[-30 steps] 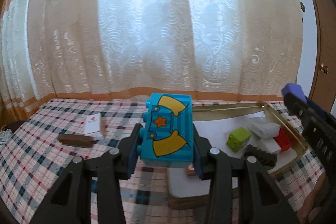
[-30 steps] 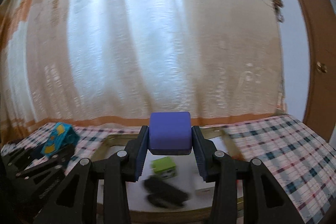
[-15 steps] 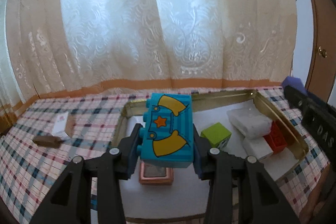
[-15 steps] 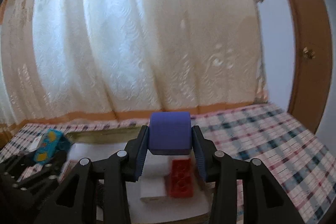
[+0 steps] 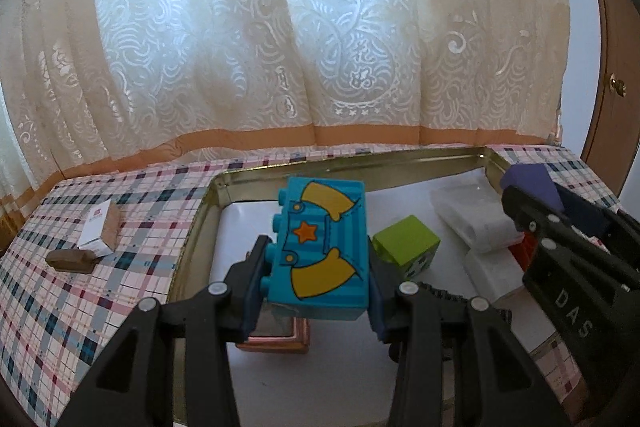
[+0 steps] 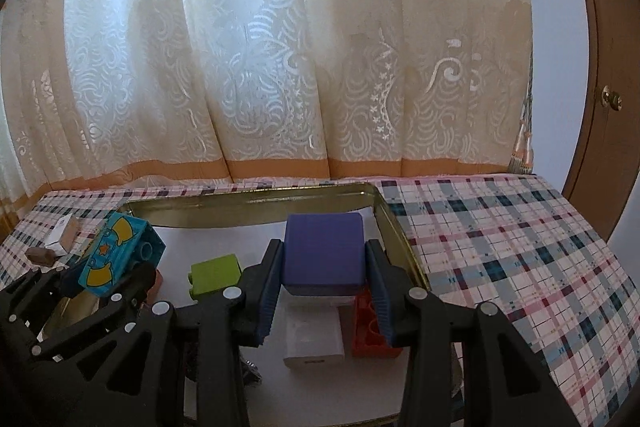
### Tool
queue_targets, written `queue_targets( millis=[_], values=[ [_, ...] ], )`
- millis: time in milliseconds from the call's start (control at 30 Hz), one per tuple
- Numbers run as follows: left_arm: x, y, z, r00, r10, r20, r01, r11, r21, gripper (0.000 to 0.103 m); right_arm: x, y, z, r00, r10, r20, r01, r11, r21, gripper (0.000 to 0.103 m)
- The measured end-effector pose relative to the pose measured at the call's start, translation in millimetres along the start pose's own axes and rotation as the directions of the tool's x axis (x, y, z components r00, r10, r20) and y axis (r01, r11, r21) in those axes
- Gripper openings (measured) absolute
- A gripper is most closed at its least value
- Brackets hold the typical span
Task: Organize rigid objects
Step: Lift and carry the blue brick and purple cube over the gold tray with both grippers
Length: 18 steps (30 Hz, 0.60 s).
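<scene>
Left wrist view: 2 blocks carried over the tray [image 5: 256, 175].
Left gripper [image 5: 318, 281] pinches the blue block [image 5: 320, 251]; right gripper [image 6: 324, 277] pinches the purple block [image 6: 324, 253], both poised for release inside.

the tray [image 5: 400, 161], across the middle of the frame, has shiny gold metal walls and a flat matt white floor. the teal brick [image 5: 320, 251] at centre is smooth glossy plastic with printed yellow and orange shapes. the purple block [image 6: 324, 253] at centre looks matt and smooth. the green brick [image 5: 406, 247] and red brick [image 6: 366, 333] are smooth plastic. the tablecloth [image 6: 500, 239], lower right, is woven checked cloth. the curtain [image 5: 320, 27], filling the upper frame, is sheer patterned lace. the door [image 6: 608, 67] at the right edge is brown wood.
</scene>
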<state>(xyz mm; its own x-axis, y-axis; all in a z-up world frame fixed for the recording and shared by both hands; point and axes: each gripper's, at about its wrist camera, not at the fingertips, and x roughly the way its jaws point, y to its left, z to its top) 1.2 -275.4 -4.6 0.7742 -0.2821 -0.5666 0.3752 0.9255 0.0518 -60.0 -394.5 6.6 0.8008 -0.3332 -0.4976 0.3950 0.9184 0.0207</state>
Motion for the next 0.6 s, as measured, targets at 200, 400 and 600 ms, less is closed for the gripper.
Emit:
queue_targets(
  millis=[200, 400, 600],
  values=[
    [2.9, 0.3, 1.0, 1.0, 0.003, -0.008, -0.003, 1.0, -0.006, 0.042, 5.8, 1.1, -0.7, 1.0, 0.003, -0.022, -0.003, 1.0, -0.002, 0.044],
    [4.6, -1.2, 2.6, 1.0, 0.002, -0.012, -0.002, 1.0, -0.006, 0.042, 7.6, 0.5, -1.0, 1.0, 0.002, -0.026, -0.002, 1.0, 0.004, 0.044],
    [9.0, -5.4, 4.9, 1.0, 0.005, -0.026, -0.005, 1.0, -0.006, 0.042, 9.7, -0.2, -0.6, 0.999, -0.003, -0.031, 0.003, 1.0, 0.0, 0.044]
  ],
)
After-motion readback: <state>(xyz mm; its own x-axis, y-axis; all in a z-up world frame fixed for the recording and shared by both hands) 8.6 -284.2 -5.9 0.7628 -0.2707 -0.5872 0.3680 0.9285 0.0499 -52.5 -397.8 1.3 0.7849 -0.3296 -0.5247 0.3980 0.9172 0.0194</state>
